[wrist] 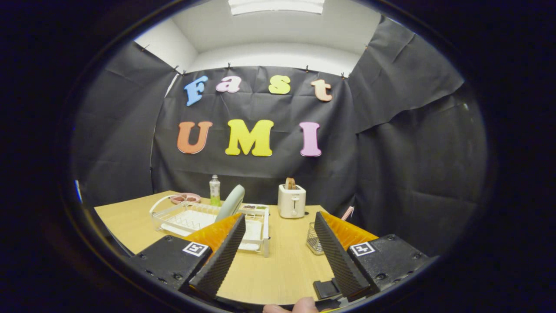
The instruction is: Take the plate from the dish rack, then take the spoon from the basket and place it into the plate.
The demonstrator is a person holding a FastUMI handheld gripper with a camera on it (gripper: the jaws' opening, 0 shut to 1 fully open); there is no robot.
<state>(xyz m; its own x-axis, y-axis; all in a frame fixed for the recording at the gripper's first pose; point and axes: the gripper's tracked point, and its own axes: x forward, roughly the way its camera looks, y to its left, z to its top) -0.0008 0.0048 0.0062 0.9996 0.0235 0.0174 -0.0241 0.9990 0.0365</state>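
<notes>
The gripper (pixel 278 237) sits at the bottom of the frame with its jaws spread wide and nothing between them, only bare light wooden counter (pixel 284 269) showing in the gap. A fingertip of the person's hand (pixel 292 307) peeks in at the very bottom edge.

Left of centre, beyond the left finger, stands a white wire-and-plastic dish rack (pixel 191 219) on the counter. A pale grey-green round plate (pixel 231 202) stands upright on edge in the rack, tilted slightly, just above the tip of the left finger. Behind the rack, toward the booth wall, are a shallow pink dish (pixel 185 198) and a clear plastic bottle with a green label and white cap (pixel 214 190).

Near the middle, a white two-slot toaster (pixel 291 200) holds a slice of brown toast (pixel 290 183) poking up from its top. Just beside the right finger is a small silver wire-mesh basket (pixel 313 240), partly hidden behind that finger (its contents cannot be made out). A pink, thin handle (pixel 347 213) rises above the right finger's upper edge; whether it is the spoon cannot be told.
</notes>
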